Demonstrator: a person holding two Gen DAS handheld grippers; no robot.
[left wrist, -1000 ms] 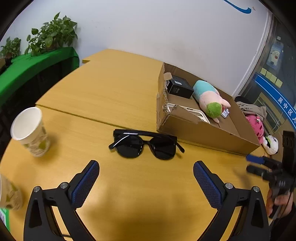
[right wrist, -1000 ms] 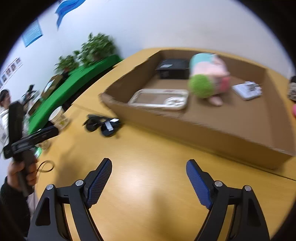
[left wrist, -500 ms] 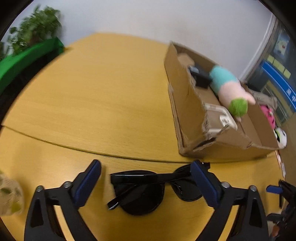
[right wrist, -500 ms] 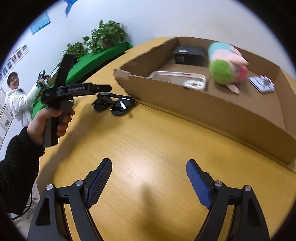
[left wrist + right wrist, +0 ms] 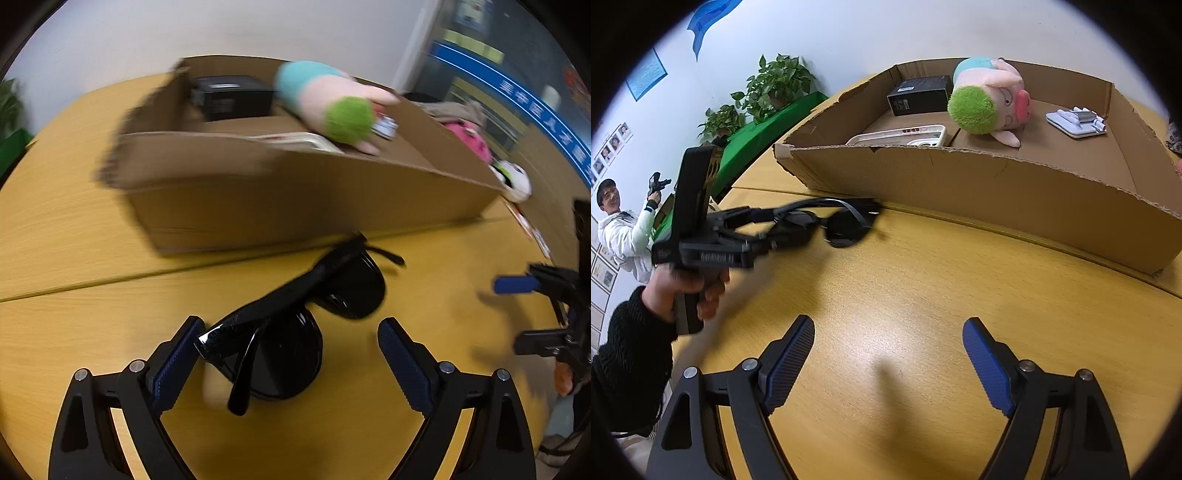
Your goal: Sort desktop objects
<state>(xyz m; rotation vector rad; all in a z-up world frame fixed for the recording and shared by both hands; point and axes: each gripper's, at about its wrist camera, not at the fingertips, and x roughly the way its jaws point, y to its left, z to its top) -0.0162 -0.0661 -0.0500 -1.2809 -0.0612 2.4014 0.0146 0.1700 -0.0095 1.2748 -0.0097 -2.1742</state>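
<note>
Black sunglasses [image 5: 295,321] lie on the yellow wooden table [image 5: 74,325] just in front of the cardboard box [image 5: 295,199]. My left gripper [image 5: 290,354] is open, its blue pads on either side of the near lens and temple, not closed on them. In the right wrist view the sunglasses [image 5: 842,221] sit at the tip of the left gripper [image 5: 753,230]. My right gripper [image 5: 888,354] is open and empty over bare table, well short of the box [image 5: 997,188].
The box holds a plush toy [image 5: 990,103], a black box [image 5: 919,94], a white tray [image 5: 905,134] and a small white item [image 5: 1075,122]. Plants [image 5: 775,85] on a green shelf stand at left. A person [image 5: 617,221] stands at far left.
My left gripper has moved forward and swung right, so the sunglasses now sit between its pads. The right gripper has stayed nearly still, turning slightly.
</note>
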